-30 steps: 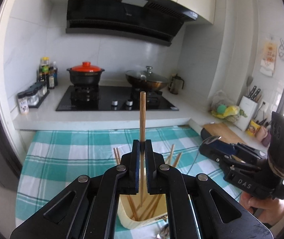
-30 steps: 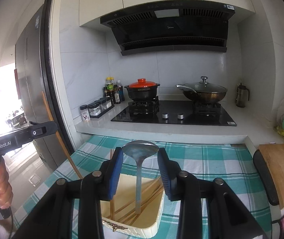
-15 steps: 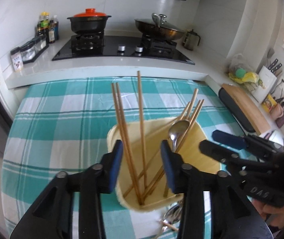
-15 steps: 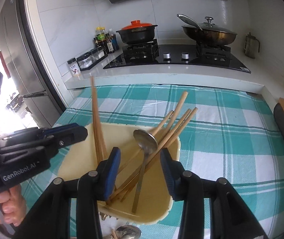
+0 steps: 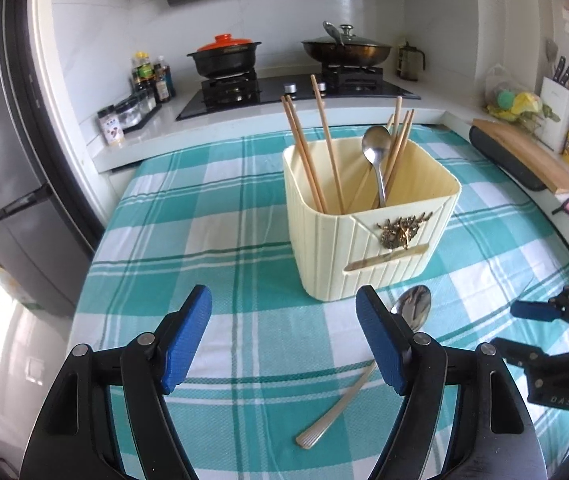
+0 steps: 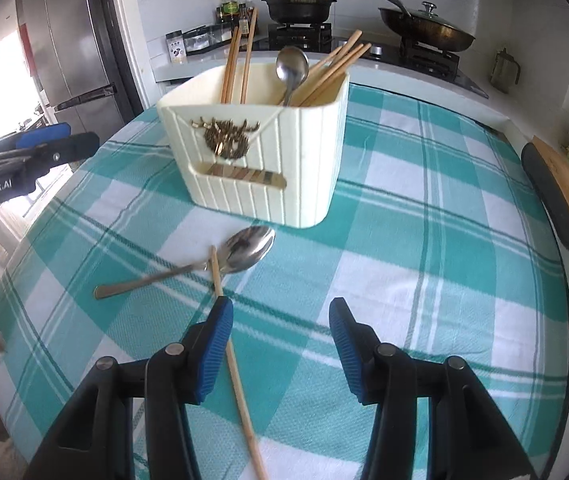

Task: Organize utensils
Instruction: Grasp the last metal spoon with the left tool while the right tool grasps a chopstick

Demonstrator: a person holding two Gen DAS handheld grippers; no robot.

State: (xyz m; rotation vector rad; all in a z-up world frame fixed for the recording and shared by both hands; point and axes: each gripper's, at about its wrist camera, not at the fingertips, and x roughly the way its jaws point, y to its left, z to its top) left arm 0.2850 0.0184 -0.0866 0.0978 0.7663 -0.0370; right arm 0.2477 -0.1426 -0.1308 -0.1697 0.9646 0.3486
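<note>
A cream utensil holder (image 5: pixel 368 240) (image 6: pixel 260 160) stands on the checked tablecloth and holds several wooden chopsticks (image 5: pixel 308 152) (image 6: pixel 236 64) and a metal spoon (image 5: pixel 376 156) (image 6: pixel 291 68). A second metal spoon (image 5: pixel 364 368) (image 6: pixel 220 258) lies on the cloth in front of the holder. One loose chopstick (image 6: pixel 232 352) lies across its handle, beside my right gripper's left finger. My left gripper (image 5: pixel 284 340) is open and empty, low in front of the holder. My right gripper (image 6: pixel 280 344) is open and empty; it also shows in the left wrist view (image 5: pixel 540 328).
The teal checked tablecloth (image 5: pixel 204 240) covers the table. Behind it is a counter with a hob, a black pot with a red lid (image 5: pixel 224 54), a lidded wok (image 5: pixel 346 50) and spice jars (image 5: pixel 132 108). A cutting board (image 5: pixel 524 156) lies at right. A fridge (image 6: pixel 68 40) stands at left.
Both grippers have let go, the left of a chopstick and the right of a spoon, both now in the holder. Both have pulled back and down to the table in front of it.
</note>
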